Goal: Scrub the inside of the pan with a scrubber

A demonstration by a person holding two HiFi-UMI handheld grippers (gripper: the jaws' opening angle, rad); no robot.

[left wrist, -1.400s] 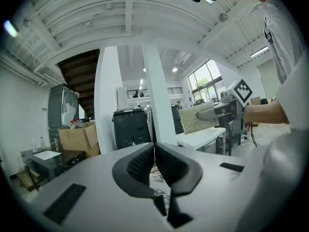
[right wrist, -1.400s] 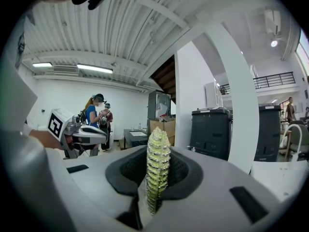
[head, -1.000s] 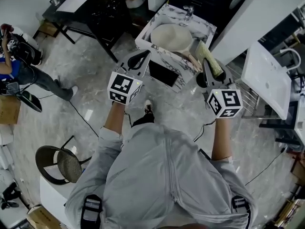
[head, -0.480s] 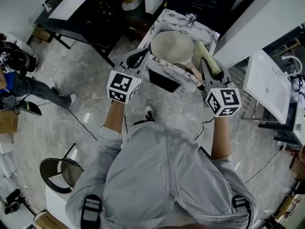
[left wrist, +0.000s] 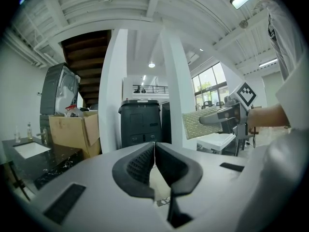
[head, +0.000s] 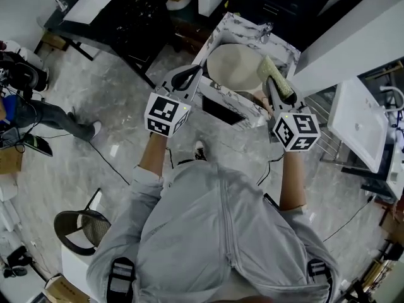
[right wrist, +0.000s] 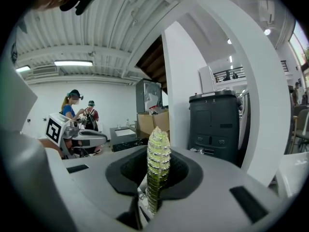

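Overhead, the pan (head: 232,65) lies in a marble-patterned basin (head: 276,43) at upper centre of the head view. The right gripper (right wrist: 155,178) pinches a green scrubber (head: 273,73) just beside the pan's right rim, and the left gripper (left wrist: 154,151), jaws pressed together on nothing, hovers at the basin's left edge. Scrubbing well likely means laying the pad flat on the pan's floor and steadying the pan; no brand or wording is legible, only square markers on each gripper's cube (head: 166,113).

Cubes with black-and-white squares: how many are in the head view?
2. One cube sits on the left gripper, at the view's left. The other sits on the right gripper, which grips the scrubber. None seems hidden.
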